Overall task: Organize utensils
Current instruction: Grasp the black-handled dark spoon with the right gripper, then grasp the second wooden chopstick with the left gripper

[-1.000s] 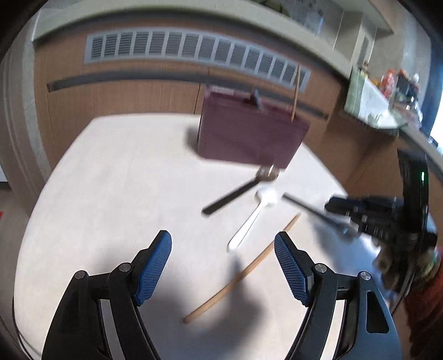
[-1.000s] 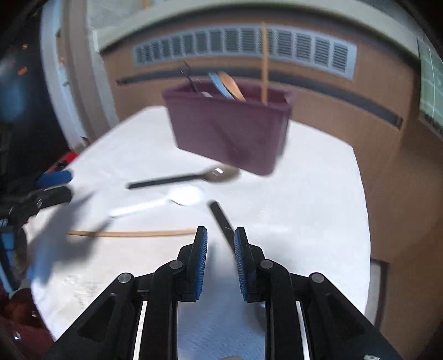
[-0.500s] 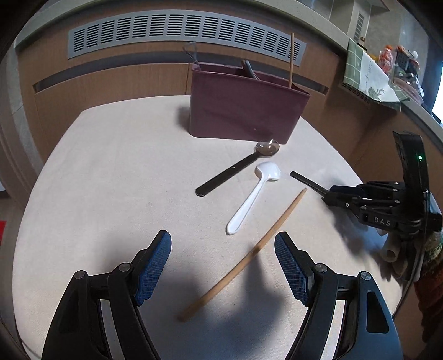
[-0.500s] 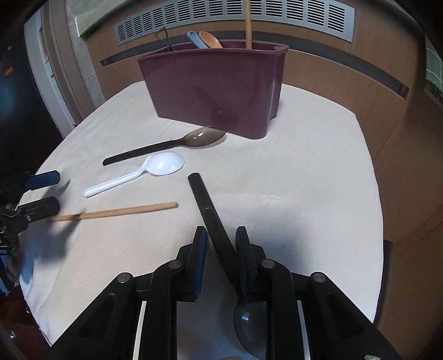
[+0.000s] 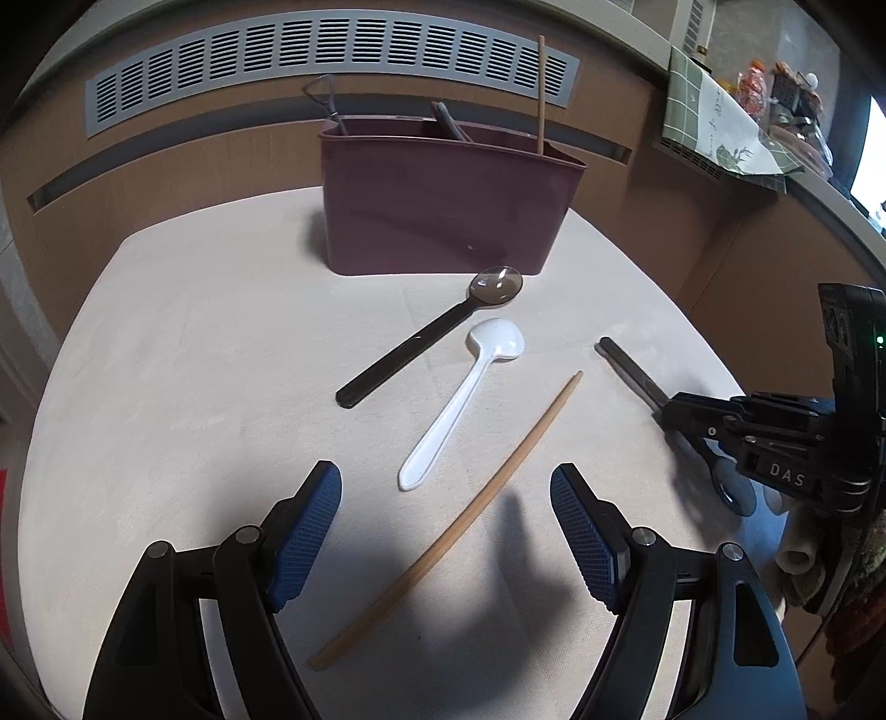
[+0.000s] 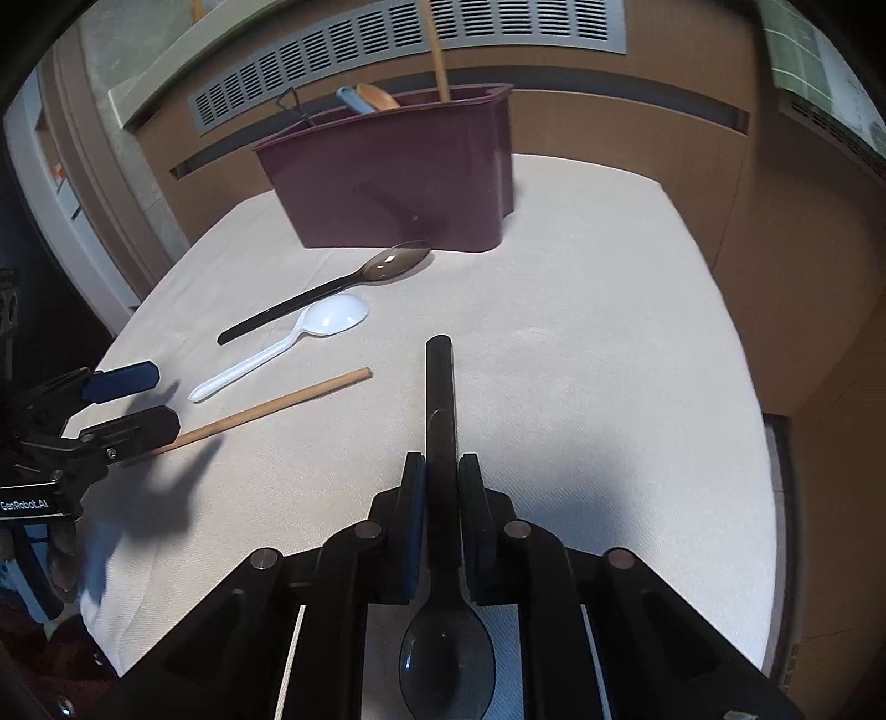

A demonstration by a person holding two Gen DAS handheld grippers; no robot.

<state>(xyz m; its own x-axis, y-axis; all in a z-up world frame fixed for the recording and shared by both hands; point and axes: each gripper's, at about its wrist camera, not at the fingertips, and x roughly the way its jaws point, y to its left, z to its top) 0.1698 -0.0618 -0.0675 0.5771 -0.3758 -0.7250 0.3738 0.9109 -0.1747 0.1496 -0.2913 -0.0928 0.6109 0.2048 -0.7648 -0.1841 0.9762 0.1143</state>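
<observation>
On the cream tablecloth lie a dark spoon (image 5: 421,343), a white plastic spoon (image 5: 465,404) and a wooden chopstick (image 5: 470,509), in front of a maroon utensil caddy (image 5: 443,216). My left gripper (image 5: 443,487) hangs open just above the chopstick's near half, with its jaws on either side and not touching it. My right gripper (image 6: 441,468) is closing its jaws on the handle of a second black spoon (image 6: 440,399). The pads press the handle and the bowl lies back under the fingers. In the left wrist view this gripper (image 5: 673,412) is at the right.
The caddy (image 6: 398,177) holds several utensils and an upright chopstick (image 6: 437,50). Behind the table runs a wooden wall with a vent grille (image 5: 332,61). A counter with a green cloth (image 5: 714,127) stands at the right. The table's right edge (image 6: 758,421) drops off near my right gripper.
My right gripper came down over the black spoon's handle and closed on it. My left gripper moved nearer the chopstick, staying open. The other utensils on the cloth lie where they were.
</observation>
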